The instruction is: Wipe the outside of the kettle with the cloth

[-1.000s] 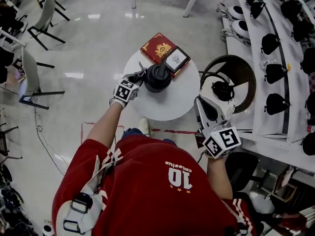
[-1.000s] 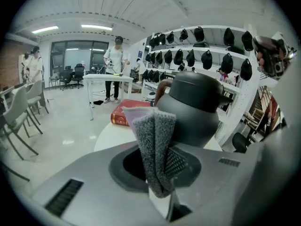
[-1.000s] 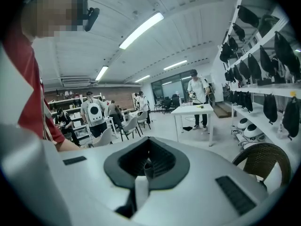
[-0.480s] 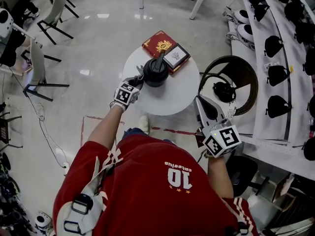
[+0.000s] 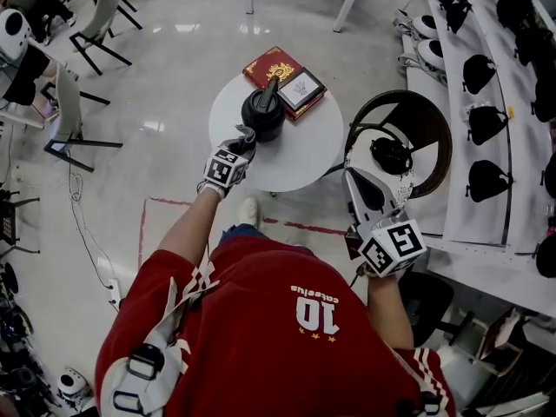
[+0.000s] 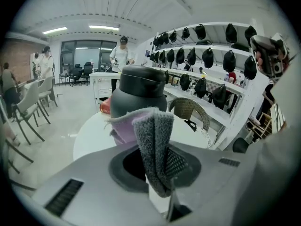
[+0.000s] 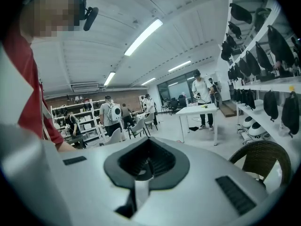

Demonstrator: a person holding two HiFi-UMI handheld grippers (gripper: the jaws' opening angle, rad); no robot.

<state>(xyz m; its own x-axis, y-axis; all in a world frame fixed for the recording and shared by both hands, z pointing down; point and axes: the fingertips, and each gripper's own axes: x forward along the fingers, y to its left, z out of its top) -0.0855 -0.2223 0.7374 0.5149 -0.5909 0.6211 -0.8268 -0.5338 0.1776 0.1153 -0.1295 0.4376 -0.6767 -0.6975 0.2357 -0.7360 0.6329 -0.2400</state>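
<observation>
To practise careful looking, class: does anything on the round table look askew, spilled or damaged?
Nothing is spilled or damaged; the kettle stands upright. Only the red book looks odd: it seems to overhang the far rim of the table, with a smaller dark box off-centre on it.

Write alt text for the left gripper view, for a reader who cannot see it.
The left gripper, jaws shut on a grey and lilac cloth, points at a black kettle standing on a round white table. To the right, beyond the table, are a wicker chair and wall shelves.
</observation>
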